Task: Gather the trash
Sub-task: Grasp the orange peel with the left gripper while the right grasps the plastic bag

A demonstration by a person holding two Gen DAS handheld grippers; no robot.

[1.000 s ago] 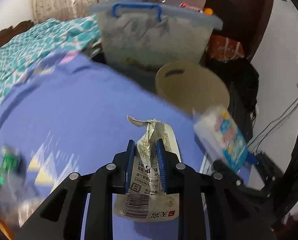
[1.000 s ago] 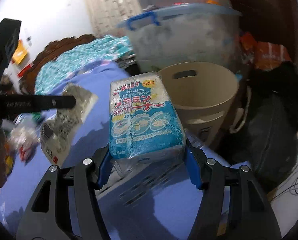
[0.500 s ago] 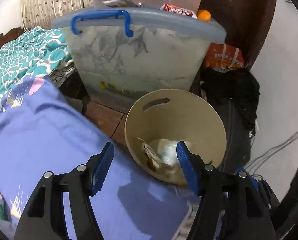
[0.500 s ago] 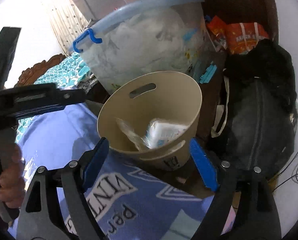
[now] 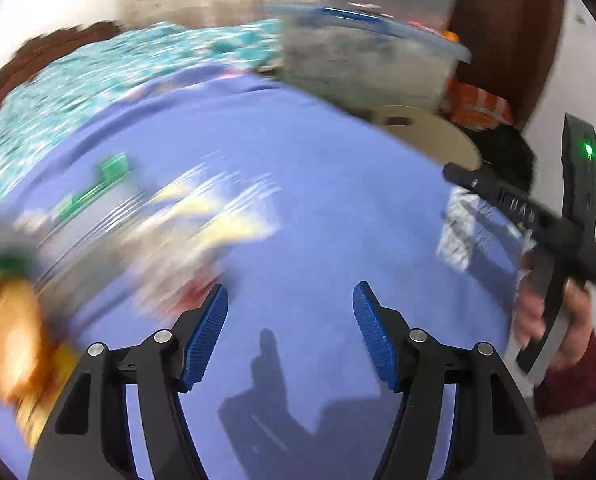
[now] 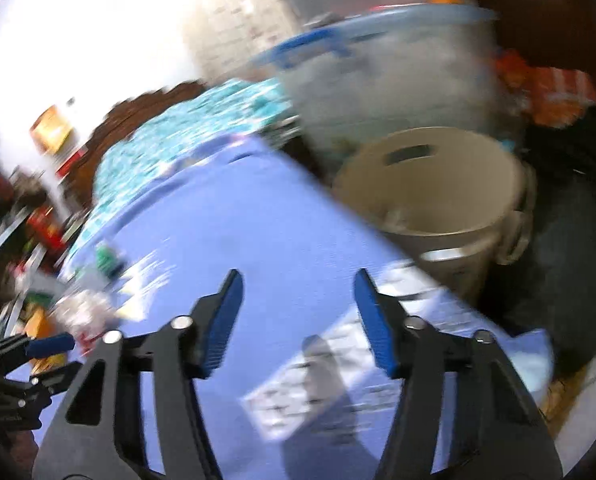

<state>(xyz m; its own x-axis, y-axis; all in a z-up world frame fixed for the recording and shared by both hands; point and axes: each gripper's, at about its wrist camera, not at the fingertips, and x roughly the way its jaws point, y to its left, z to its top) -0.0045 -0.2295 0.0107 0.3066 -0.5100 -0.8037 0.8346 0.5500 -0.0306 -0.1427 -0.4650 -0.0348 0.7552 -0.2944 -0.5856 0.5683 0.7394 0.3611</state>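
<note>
Spreading under both views is a wide periwinkle-blue bedsheet (image 5: 318, 168), blurred. Off its far edge stands a round beige plastic waste bin (image 6: 450, 184) with scraps inside. Blurred trash wrappers (image 5: 110, 200) lie at the sheet's left. The left gripper (image 5: 290, 328) gapes empty; the right gripper (image 6: 298, 316) is closing on nothing.
</note>
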